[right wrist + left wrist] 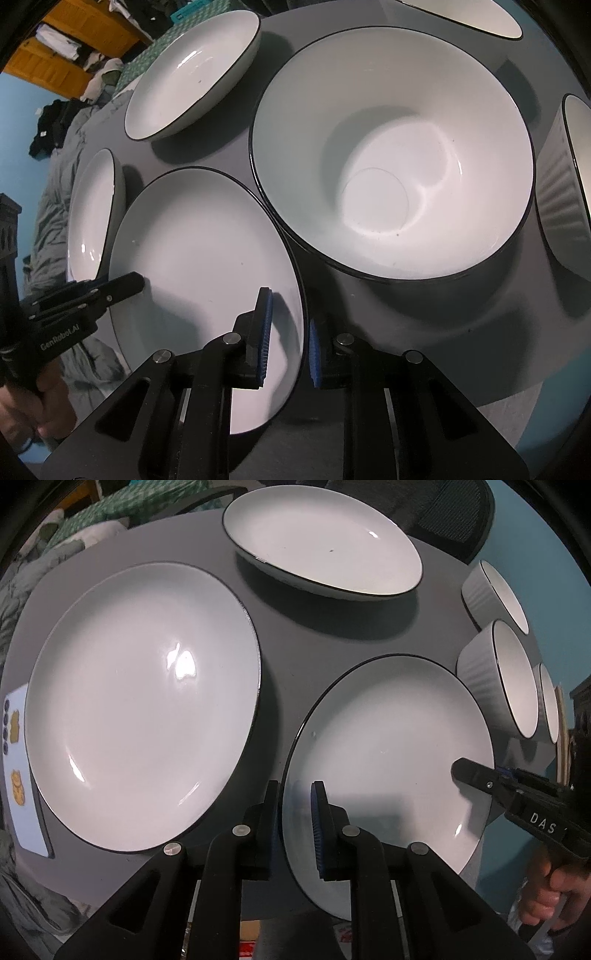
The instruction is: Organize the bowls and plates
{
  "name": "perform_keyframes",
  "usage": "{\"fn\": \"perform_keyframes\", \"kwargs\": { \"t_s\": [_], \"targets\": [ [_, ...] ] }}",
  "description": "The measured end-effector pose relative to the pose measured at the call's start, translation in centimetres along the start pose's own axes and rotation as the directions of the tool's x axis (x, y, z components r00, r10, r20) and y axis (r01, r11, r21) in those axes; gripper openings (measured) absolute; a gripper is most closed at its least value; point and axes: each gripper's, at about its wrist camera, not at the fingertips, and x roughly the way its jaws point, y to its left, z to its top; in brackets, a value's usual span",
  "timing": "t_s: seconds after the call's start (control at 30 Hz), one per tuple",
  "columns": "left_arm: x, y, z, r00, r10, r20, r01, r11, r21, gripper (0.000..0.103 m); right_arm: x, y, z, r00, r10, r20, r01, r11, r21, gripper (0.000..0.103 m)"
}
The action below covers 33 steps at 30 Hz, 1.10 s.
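Note:
A small white plate with a dark rim (388,746) is tilted up off the grey table. My left gripper (293,827) is shut on its near left rim. My right gripper (288,343) is shut on the same plate (207,266) at its opposite rim, and shows in the left wrist view (476,775). A large flat plate (140,701) lies to the left. A shallow dish (325,542) sits at the back. A deep white bowl (399,158) stands right of the held plate.
Ribbed white bowls (498,679) line the table's right edge, with another ribbed bowl in the right wrist view (569,177). A card with stickers (18,768) lies under the large plate's left side. The grey round table (314,638) ends close in front.

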Motion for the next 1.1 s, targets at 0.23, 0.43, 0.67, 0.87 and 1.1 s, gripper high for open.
{"fn": "perform_keyframes", "kwargs": {
  "t_s": [0.23,0.43,0.67,0.87,1.1],
  "targets": [
    [0.5,3.8,2.0,1.0,-0.013,-0.025,0.012,0.999,-0.039,0.015,0.4,0.5,0.9,0.999,0.023,-0.034,-0.022,1.0,0.019,0.016],
    [-0.4,8.5,1.2,1.0,-0.023,-0.021,0.022,0.999,-0.05,0.015,-0.1,0.6,1.1,0.998,0.044,-0.053,-0.043,0.999,0.018,0.014],
    [-2.3,13.1,-0.5,0.999,-0.045,-0.008,0.044,0.996,-0.081,0.015,-1.4,1.0,1.7,0.997,0.062,-0.048,-0.062,0.998,-0.005,0.013],
    [-3.0,19.7,-2.6,0.998,-0.058,0.032,0.061,0.993,-0.098,0.015,-2.9,1.4,2.9,0.996,0.081,-0.022,-0.082,0.997,-0.006,0.012],
    [-5.6,24.8,-1.2,0.995,-0.043,0.09,0.052,0.994,-0.098,0.015,-3.4,2.2,5.5,0.996,0.088,-0.003,-0.089,0.996,-0.029,0.012]
  ]
}}
